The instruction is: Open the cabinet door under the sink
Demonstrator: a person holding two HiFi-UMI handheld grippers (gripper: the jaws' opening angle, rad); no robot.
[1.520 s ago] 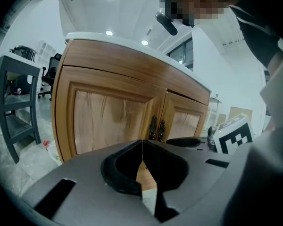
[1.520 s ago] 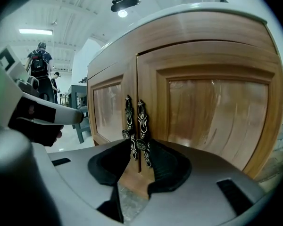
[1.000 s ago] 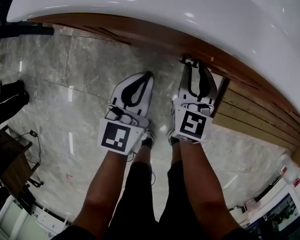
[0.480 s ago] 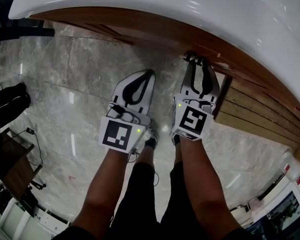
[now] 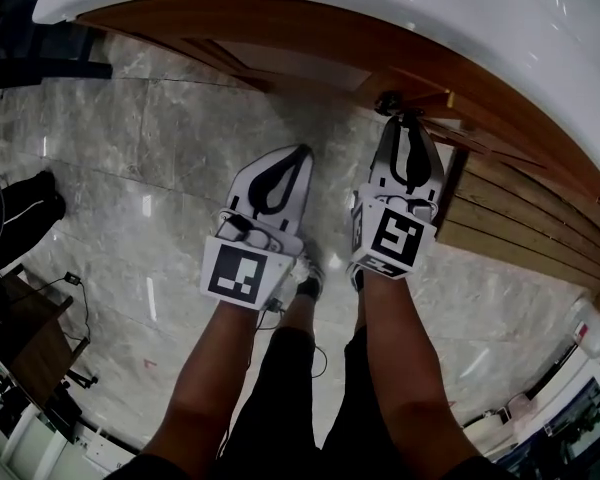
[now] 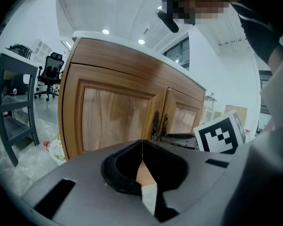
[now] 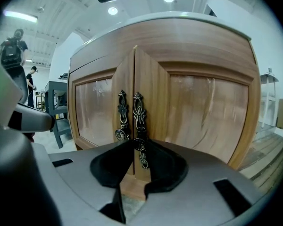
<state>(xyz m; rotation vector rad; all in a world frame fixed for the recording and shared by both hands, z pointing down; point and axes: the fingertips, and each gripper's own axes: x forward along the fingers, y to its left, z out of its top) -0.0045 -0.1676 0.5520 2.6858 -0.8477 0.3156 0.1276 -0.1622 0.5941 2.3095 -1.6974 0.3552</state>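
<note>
- the right tool (image 7: 139, 145) is down at the wooden cabinet under the white sink (image 5: 380, 8). its jaws are nipped in on the lower end of the dark, ornate handle (image 7: 138, 108) of the right-hand cabinet door (image 7: 203, 112).
- those jaws have just been closing. the handle's round boss sits between the pads, which press on it from both sides and leave only a narrow gap.
- the twin handle (image 7: 121, 114) on the left-hand door (image 7: 96, 112) stands just beside that tool's left jaw, outside the grip.
- the left tool (image 6: 142, 147) has its jaws pressed together, the tips meeting in a thin seam with nothing between them. it touches nothing and hangs in the air short of the cabinet front.
- seen from above, the two tools sit side by side over the grey stone floor (image 5: 130, 168). the left one is set back, and the right one reaches up to the wood.
- whether the door has come away from its frame, i cannot tell.
</note>
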